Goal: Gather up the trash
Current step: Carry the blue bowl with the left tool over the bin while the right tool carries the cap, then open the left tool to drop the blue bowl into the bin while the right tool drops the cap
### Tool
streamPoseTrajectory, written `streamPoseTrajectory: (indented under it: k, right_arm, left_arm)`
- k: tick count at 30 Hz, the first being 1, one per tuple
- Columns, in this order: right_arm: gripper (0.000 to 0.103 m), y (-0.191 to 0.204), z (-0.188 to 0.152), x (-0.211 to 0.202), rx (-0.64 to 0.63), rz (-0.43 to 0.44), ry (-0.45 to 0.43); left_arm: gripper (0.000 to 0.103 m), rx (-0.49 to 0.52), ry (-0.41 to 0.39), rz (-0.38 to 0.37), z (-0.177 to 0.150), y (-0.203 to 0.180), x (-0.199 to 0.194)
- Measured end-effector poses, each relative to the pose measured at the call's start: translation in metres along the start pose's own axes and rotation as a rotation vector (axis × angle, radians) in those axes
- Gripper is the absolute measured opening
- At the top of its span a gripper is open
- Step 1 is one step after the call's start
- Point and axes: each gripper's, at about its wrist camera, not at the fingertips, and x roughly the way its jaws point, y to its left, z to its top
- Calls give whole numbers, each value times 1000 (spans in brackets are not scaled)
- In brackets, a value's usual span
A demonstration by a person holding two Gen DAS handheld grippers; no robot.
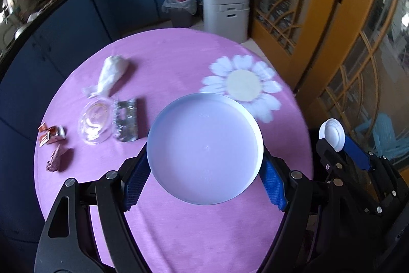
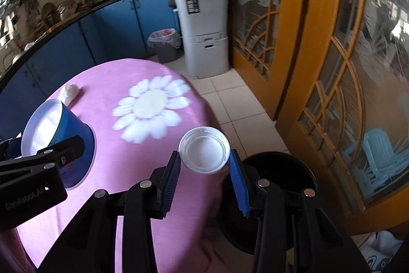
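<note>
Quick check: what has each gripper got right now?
Left gripper: closed on the round blue plastic tub with white inside.
Right gripper: closed on the white ribbed plastic lid.

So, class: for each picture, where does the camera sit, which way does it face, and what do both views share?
Left wrist: sits on the left tool, looking down over the pink table; its fingers grip a bowl; the right tool shows too.
Right wrist: sits on the right tool, facing the table edge and floor; it holds a lid.
Shared: bowl, lid, table, daisy mat, bin.
</note>
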Motion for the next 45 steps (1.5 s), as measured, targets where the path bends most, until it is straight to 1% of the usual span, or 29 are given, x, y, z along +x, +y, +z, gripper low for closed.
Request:
streamPoseTrajectory:
  k: [14,20,24,32,33,34,35,40,45]
  right_arm:
    - [38,-82,-19,17,150,-52,38]
    - [38,-106,-27,27,189,-71,59]
    - [38,-120,-32,31,223,-73,73]
    - [38,-143,-40,35,260,-106,84]
    - [38,-145,-41,35,264,-107,86]
    - [38,-147,-42,36,268,-106,87]
    - [38,-149,-43,36,272,-106,88]
    - [38,-154,-45,36,282,-104,90]
    - [38,-154,-46,37,285,-96,91]
  left_arm:
    - [77,168,17,-30,9,-106,19]
    - [77,239,19,-43,15,-151,26]
    - [77,283,6,-45,19,-179,28]
    - [78,316,2,-49,22,-205,34]
    - [79,319,3,-48,21,-207,34]
    - [82,322,6,-45,21,-209,35]
    - [85,321,5,-43,20,-210,36]
    - [86,323,4,-29,19,-214,37]
    - [87,308,8,-17,19,-209,38]
